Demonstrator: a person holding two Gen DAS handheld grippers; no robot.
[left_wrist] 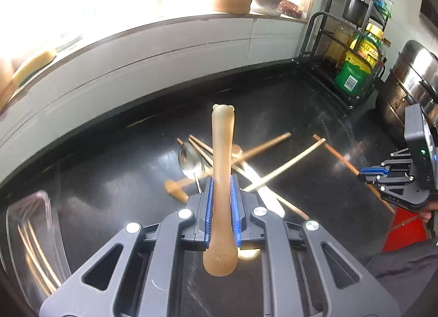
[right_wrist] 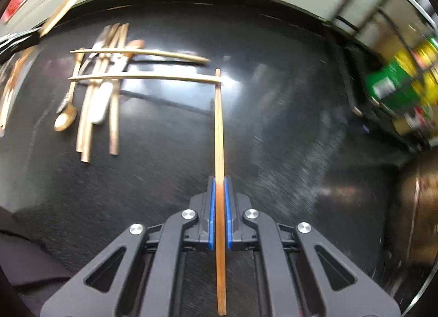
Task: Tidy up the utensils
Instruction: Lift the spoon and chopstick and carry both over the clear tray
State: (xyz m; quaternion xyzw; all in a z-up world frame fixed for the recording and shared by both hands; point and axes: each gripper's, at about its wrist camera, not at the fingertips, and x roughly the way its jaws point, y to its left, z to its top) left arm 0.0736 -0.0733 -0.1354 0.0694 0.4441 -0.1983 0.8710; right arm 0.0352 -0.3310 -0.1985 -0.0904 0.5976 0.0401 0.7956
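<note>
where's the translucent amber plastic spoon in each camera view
Left wrist view: the translucent amber plastic spoon stands centre frame, clamped in the left gripper.
Right wrist view: it shows blurred at the upper left edge.
Shared landmark: the green and yellow bottles in the black wire rack, at the right in both.

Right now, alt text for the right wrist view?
The right gripper is shut on a brown chopstick that points away over a black countertop. To the left lies a pile of utensils: chopsticks, a gold spoon, a white-handled knife.
</note>
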